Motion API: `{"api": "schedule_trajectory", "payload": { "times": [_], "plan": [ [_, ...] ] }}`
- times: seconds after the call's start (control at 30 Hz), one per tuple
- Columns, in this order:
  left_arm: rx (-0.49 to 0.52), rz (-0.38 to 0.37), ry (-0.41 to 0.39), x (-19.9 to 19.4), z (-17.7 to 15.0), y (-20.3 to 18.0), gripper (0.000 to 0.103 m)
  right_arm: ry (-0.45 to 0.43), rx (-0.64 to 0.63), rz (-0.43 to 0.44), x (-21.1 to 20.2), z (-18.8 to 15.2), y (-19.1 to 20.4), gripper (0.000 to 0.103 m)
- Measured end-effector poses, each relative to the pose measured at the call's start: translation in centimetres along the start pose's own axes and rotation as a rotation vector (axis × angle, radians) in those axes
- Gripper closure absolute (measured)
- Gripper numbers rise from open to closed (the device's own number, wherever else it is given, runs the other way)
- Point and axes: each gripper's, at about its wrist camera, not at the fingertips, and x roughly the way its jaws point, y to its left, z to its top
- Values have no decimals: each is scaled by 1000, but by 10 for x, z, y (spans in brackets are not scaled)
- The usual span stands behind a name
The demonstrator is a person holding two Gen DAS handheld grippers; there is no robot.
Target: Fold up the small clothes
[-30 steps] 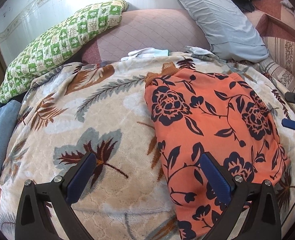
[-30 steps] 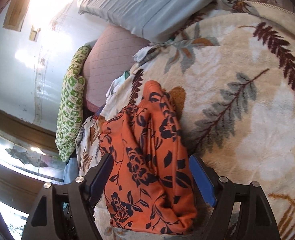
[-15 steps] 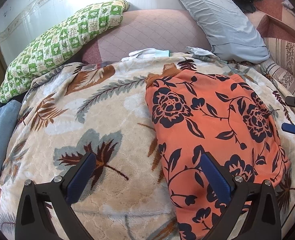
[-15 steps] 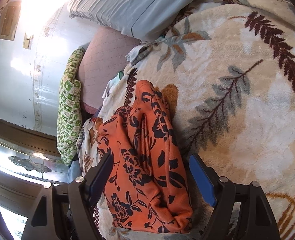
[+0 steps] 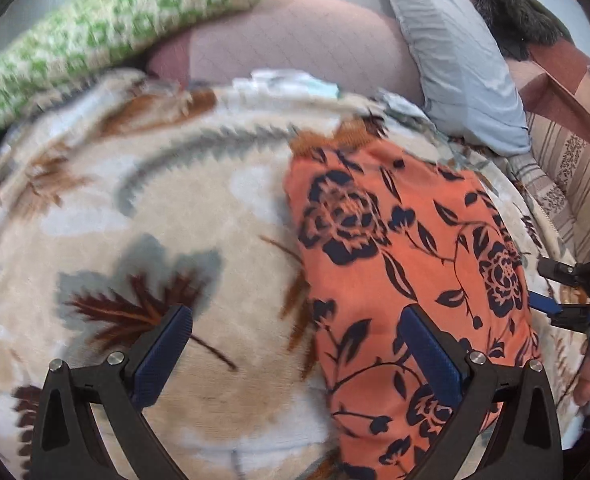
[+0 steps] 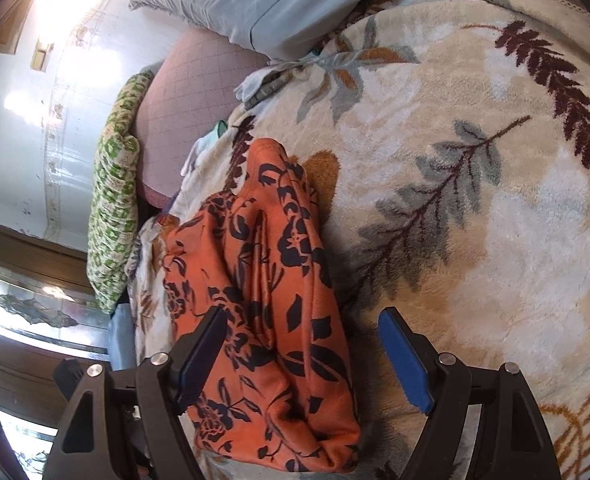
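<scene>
An orange garment with dark blue flowers point(image 5: 407, 264) lies folded on a leaf-patterned blanket point(image 5: 155, 208). My left gripper point(image 5: 295, 344) is open and empty above the garment's near left edge; its right finger is over the cloth. My right gripper point(image 6: 303, 352) is open and empty, low over the garment's near end point(image 6: 279, 320). The right gripper also shows at the right edge of the left wrist view point(image 5: 555, 292).
A green checked pillow point(image 5: 107, 36), a pink cushion point(image 5: 295, 44) and a pale blue pillow point(image 5: 459, 52) lie at the back. Small white clothes point(image 5: 291, 80) sit at the blanket's far edge. A striped cover point(image 5: 575, 176) is on the right.
The left wrist view has shifted and blurred as my left gripper moves closer over the blanket. My right gripper has drawn slightly back along the garment. Both stay open.
</scene>
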Motion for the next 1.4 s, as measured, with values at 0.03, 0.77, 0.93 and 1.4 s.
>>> {"api": "schedule_trajectory", "payload": {
  "times": [0.03, 0.77, 0.93, 1.4],
  "plan": [
    [-5, -31, 13, 5, -1, -2, 0, 13, 6, 6, 4, 0, -1, 22],
    [-56, -319, 24, 15, -15, -17, 34, 89, -129, 60, 56, -39, 70, 49],
    [-62, -342, -34, -11, -4, -4, 49, 10, -293, 85, 40, -55, 125, 54],
    [-35, -113, -106, -82, -41, 52, 51, 119, -345, 209, 73, -119, 167, 54]
  ]
}}
